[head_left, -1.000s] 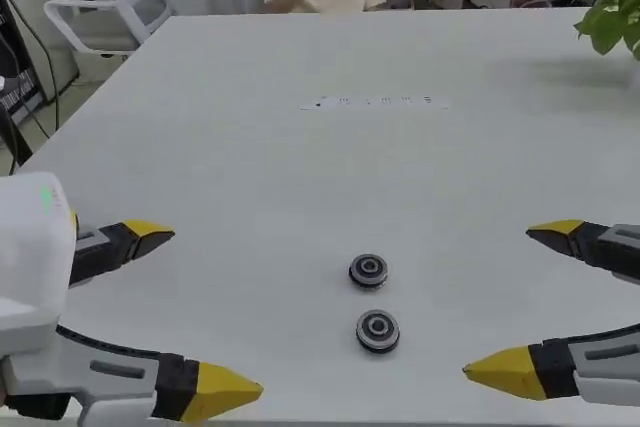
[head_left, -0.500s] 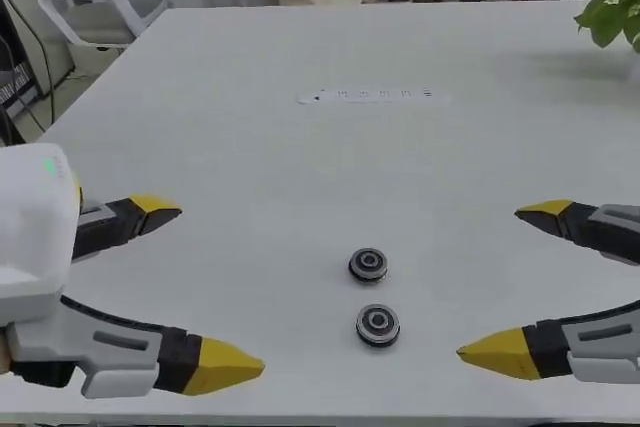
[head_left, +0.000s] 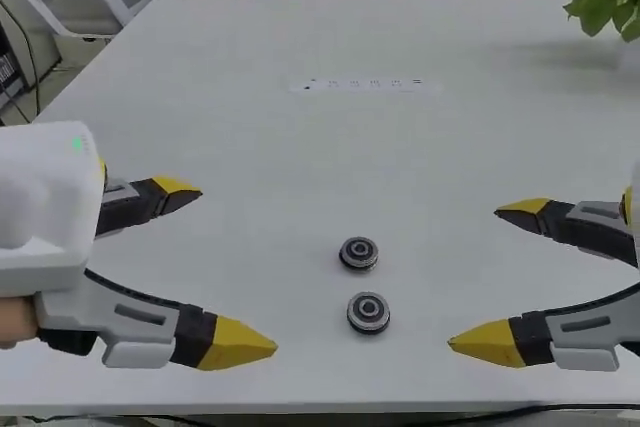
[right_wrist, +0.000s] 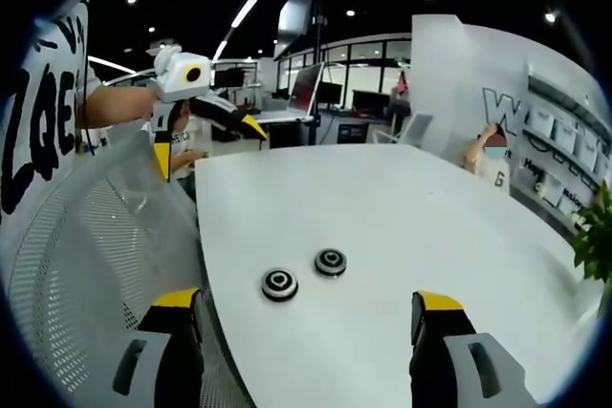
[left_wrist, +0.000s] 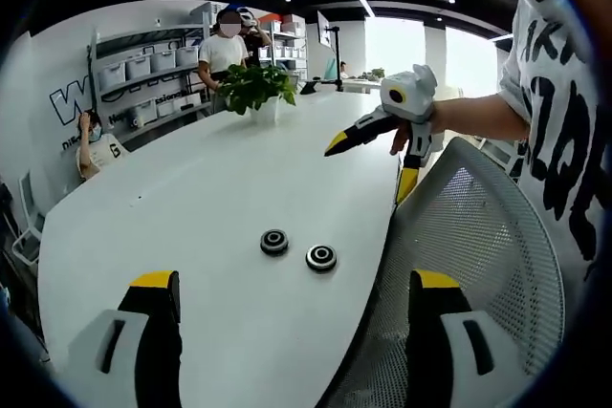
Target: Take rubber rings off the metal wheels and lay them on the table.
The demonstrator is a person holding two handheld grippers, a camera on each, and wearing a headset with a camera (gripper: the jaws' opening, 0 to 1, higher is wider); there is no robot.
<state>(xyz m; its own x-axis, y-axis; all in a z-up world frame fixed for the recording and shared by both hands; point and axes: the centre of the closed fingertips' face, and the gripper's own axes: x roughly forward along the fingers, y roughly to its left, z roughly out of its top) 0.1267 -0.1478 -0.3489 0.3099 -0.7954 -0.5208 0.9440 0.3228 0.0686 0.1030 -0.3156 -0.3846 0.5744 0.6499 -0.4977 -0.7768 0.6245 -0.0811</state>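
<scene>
Now the near wheel and the far wheel lie flat on the bench, rubber rings on, about midway between my left gripper and right gripper, both with jaws wide open and empty, neither clearly nearer.

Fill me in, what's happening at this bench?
A person holds a two-jaw gripper in each hand over a white table. The left gripper and the right gripper are both open and hold nothing. Two metal wheels lie flat on the table between them, the far wheel and the near wheel, neither touched. Their dark rubber rings look to be on, so no ring has been removed yet.
</scene>
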